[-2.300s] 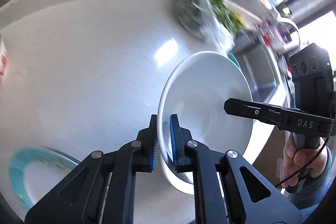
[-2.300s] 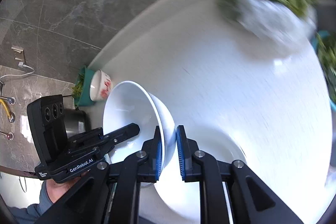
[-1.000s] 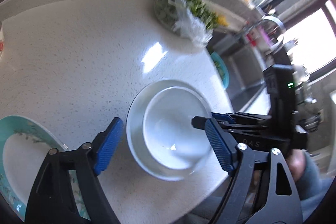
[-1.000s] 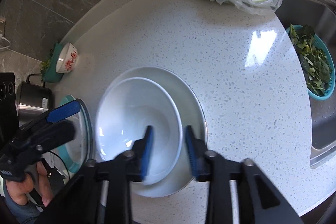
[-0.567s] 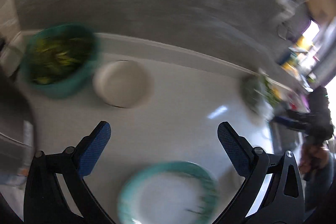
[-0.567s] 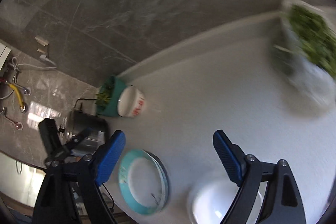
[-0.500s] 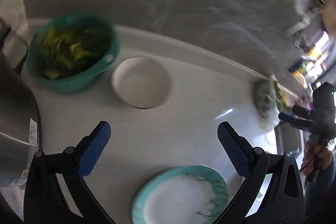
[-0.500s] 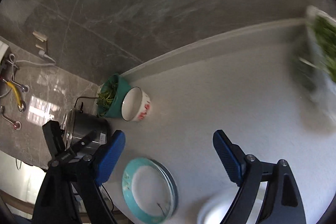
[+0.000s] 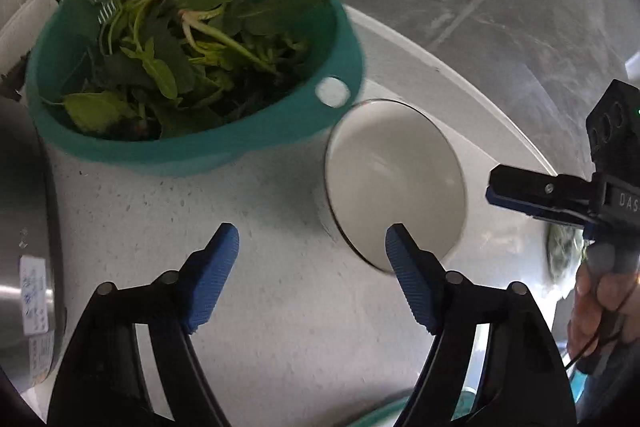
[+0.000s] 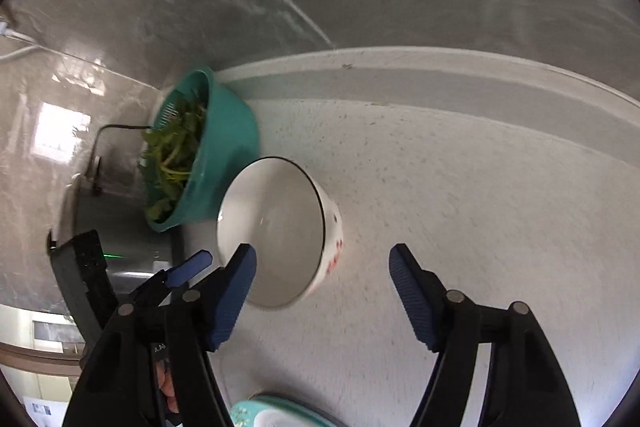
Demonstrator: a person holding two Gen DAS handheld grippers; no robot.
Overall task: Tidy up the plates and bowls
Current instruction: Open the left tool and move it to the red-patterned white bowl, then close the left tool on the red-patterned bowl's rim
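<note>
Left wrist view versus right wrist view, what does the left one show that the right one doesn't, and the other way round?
Only the left wrist view shows the steel pot's label and the hand holding the right tool.

Only the right wrist view shows the red pattern on the white bowl's side, a teal-rimmed plate at the bottom edge, and the left tool from the side.

Both show the white bowl standing empty beside the teal colander of greens on the speckled counter, with both tools closing and nothing between their fingers.
</note>
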